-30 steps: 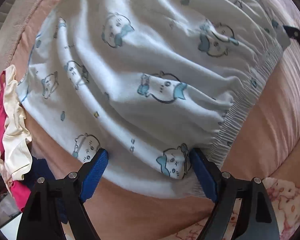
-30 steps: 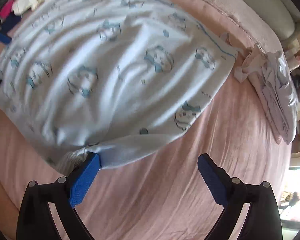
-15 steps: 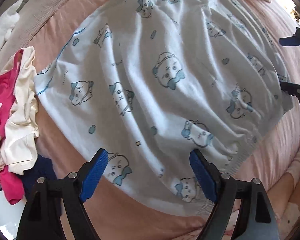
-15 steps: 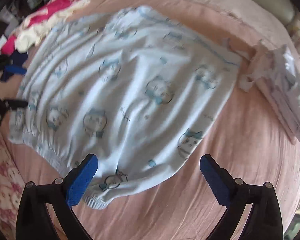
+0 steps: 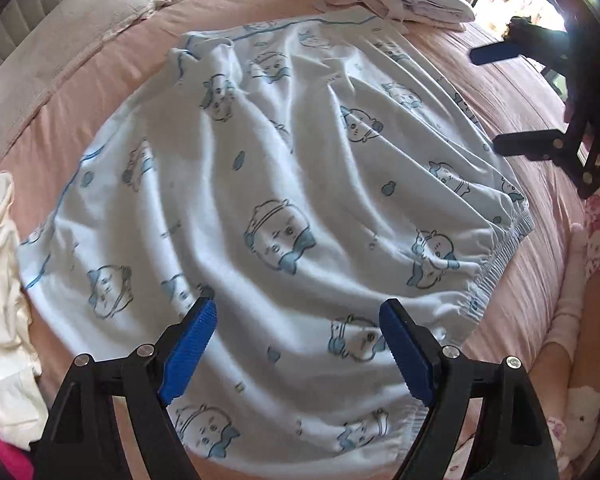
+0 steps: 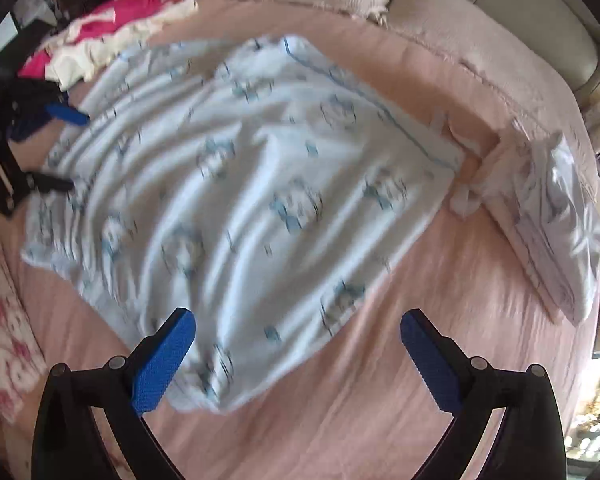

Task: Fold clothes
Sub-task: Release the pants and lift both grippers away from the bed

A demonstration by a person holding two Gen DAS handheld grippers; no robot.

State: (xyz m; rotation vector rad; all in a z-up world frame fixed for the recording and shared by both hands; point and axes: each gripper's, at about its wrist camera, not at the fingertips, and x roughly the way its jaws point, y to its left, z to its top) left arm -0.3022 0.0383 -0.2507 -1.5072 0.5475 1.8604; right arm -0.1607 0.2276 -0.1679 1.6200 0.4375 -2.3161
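Across the pink bed (image 5: 512,92) a pale blue garment printed with cartoon faces (image 5: 284,200) lies spread open, rumpled in long ridges, its elastic gathered band (image 5: 496,264) along the near right edge and a blue-piped edge toward the pillows. It shows no fold in either view, so the step in hand looks like laying it flat before folding; whether that smoothing is finished I cannot tell.

The left gripper (image 5: 296,344) hovers over the near hem with its blue fingers (image 5: 188,344) spread wide, cloth showing between them but nothing pinched. The right gripper (image 6: 296,360) hangs above the garment's near corner and the bare bedcover, its fingers (image 6: 162,360) equally wide apart and holding nothing; that view is motion-blurred. Each tool points forward and downward at the bed, one at either end of the band.

A next move would call for each gripper to close on an edge or corner of the cloth, catching a firm pinch, and to draw the fabric taut so the ridges flatten before one side is carried over the other.

A folded white stack (image 6: 556,216) rests at the bed's far right, and a pink and cream pile (image 6: 112,28) lies at the left.
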